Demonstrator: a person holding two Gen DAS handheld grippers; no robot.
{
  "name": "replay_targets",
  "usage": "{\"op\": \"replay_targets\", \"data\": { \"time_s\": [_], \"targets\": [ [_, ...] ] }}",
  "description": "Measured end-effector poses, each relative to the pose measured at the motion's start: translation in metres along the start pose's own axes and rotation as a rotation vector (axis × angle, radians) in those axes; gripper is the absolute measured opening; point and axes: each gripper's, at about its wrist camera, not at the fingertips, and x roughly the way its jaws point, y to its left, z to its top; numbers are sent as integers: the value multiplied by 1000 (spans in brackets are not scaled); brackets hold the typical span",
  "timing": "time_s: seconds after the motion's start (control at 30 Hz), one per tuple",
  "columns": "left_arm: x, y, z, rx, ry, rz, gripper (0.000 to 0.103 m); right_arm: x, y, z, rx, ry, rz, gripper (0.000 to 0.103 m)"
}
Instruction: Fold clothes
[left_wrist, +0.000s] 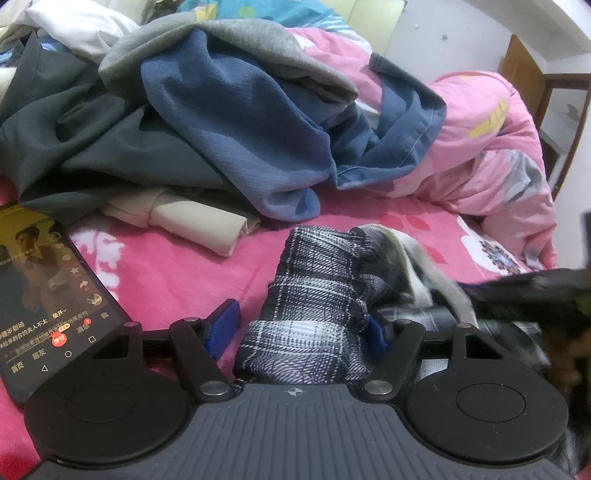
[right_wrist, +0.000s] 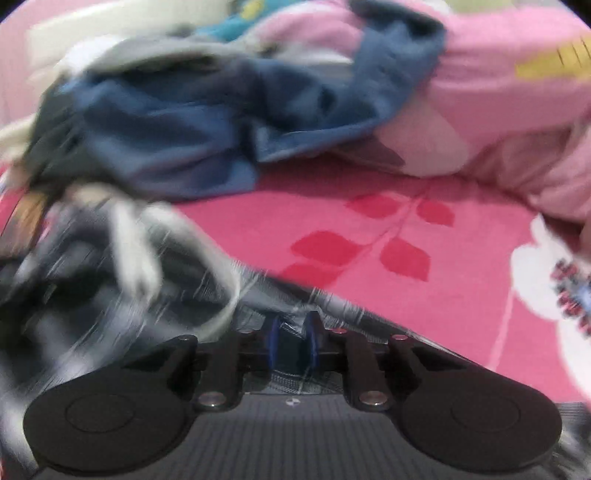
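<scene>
The plaid garment (left_wrist: 314, 306) lies bunched on the near part of the pink bed (left_wrist: 177, 266), in front of the heap of blue and grey clothes (left_wrist: 229, 122). The left tool (left_wrist: 301, 332) stands spread wide around its gathered band, not pinching. The right tool (right_wrist: 291, 341) is clenched on plaid cloth. A phone (left_wrist: 48, 295) lies left.

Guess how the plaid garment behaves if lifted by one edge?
The plaid garment is bunched in soft folds on the bed, so it would likely hang limp and unfold. Its gathered waistband probably stretches. The cloth looks thin, so probably light.
</scene>
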Motion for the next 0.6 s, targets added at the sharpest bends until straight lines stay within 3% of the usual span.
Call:
{"op": "replay_targets", "data": {
  "time_s": [0.23,0.33,0.4,0.47,0.6],
  "targets": [
    [0,2,-1,-4,-4,-11,70,12,-21,5,185,-47,7,14],
    [0,2,-1,-3,-5,-12,70,-25,-38,2,280,-151,-41,16],
    [0,2,-1,-4,-5,-12,70,-55,-56,-5,391,-201,-12,19],
    [-1,2,0,-8,-3,-15,70,-79,-64,-15,453,-202,19,19],
    [-9,4,3,-41,-3,-26,72,-121,-55,-44,459,-200,-8,19]
  ]
}}
